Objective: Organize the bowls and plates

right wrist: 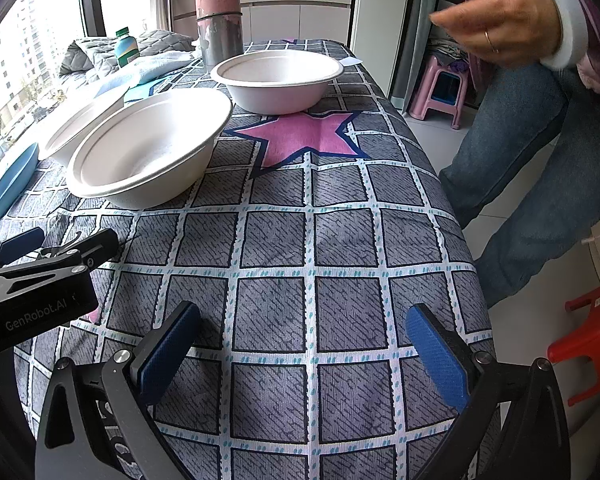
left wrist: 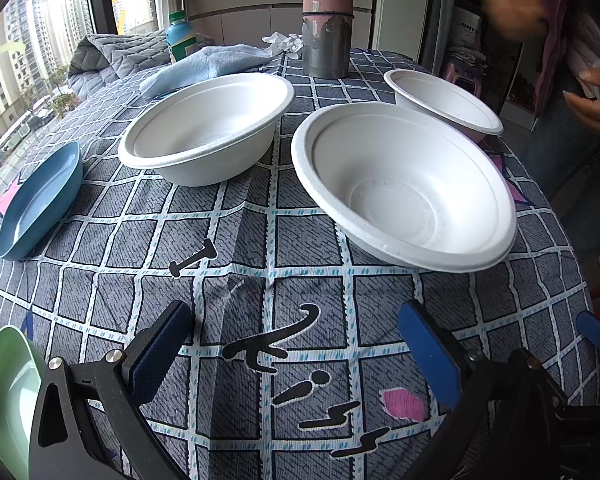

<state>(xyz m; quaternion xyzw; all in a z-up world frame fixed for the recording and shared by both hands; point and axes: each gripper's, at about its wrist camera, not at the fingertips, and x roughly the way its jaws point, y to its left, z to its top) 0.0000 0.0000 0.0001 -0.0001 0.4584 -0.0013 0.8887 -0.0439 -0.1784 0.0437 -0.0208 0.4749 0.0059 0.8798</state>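
Three white foam bowls stand on the checked tablecloth. In the left wrist view the near one (left wrist: 404, 184) is ahead right, another (left wrist: 208, 128) ahead left, the third (left wrist: 444, 100) at the far right edge. A blue plate (left wrist: 40, 200) lies at the left and a green plate (left wrist: 4, 396) at the lower left. My left gripper (left wrist: 296, 344) is open and empty, short of the bowls. My right gripper (right wrist: 300, 344) is open and empty over bare cloth; the bowls (right wrist: 148, 148) (right wrist: 278, 76) lie ahead left of it.
A tall metal flask (left wrist: 327, 20), a blue cloth (left wrist: 204, 64), a bottle (left wrist: 180, 40) and a grey quilt stand at the table's far end. A person (right wrist: 540, 100) stands by the table's right edge. Pink (right wrist: 444, 88) and red (right wrist: 588, 336) stools sit on the floor.
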